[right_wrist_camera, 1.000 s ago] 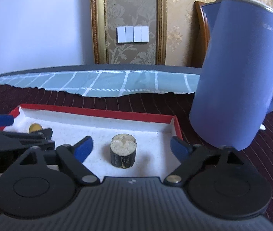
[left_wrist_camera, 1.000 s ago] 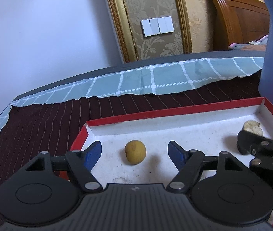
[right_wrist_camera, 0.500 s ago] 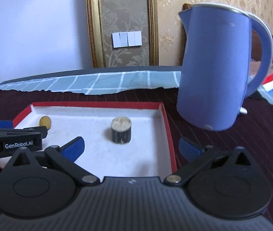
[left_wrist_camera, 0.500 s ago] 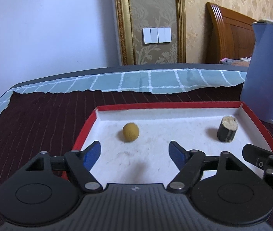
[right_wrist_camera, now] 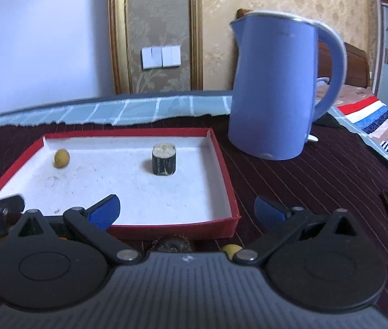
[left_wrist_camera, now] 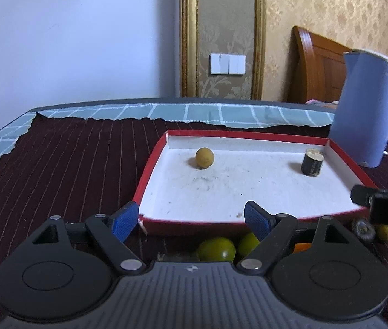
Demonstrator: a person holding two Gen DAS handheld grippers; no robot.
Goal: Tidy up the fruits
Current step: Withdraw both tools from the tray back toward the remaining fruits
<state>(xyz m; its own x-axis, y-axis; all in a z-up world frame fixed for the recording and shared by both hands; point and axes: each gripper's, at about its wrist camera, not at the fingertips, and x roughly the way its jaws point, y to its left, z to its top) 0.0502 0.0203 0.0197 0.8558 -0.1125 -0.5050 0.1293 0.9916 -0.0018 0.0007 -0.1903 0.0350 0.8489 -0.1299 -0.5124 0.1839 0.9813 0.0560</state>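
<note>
Found the job only partly done. Saw two things already inside the red tray [left_wrist_camera: 150, 170]: a round yellow fruit [left_wrist_camera: 204, 158] near the far left corner and a dark stubby piece [left_wrist_camera: 312, 161] standing upright near the far right wall, well apart. Counted more fruit waiting outside on the dark cloth [left_wrist_camera: 70, 164] of the worktop, just beside the tray's near wall: two green fruits [left_wrist_camera: 217, 249] touching, a dark round fruit [left_wrist_camera: 362, 229] and a small pale yellow fruit [left_wrist_camera: 385, 232]. Spotted an orange bit [left_wrist_camera: 302, 246] too, maybe another fruit, but mostly hidden behind a finger. Held nothing in the left hand-held gripper [left_wrist_camera: 191, 213], with its jaws spread and just opened wider, above the tray's near left corner and the green fruits. Held nothing in the right hand-held gripper [right_wrist_camera: 187, 207] either, with jaws just opened very wide over the tray's near right corner. Judged lots of bare white floor left in the tray for more fruit. Noted the low red walls to lift over, and the tall blue kettle [right_wrist_camera: 276, 90] standing near the far right corner, easy to bump.
</note>
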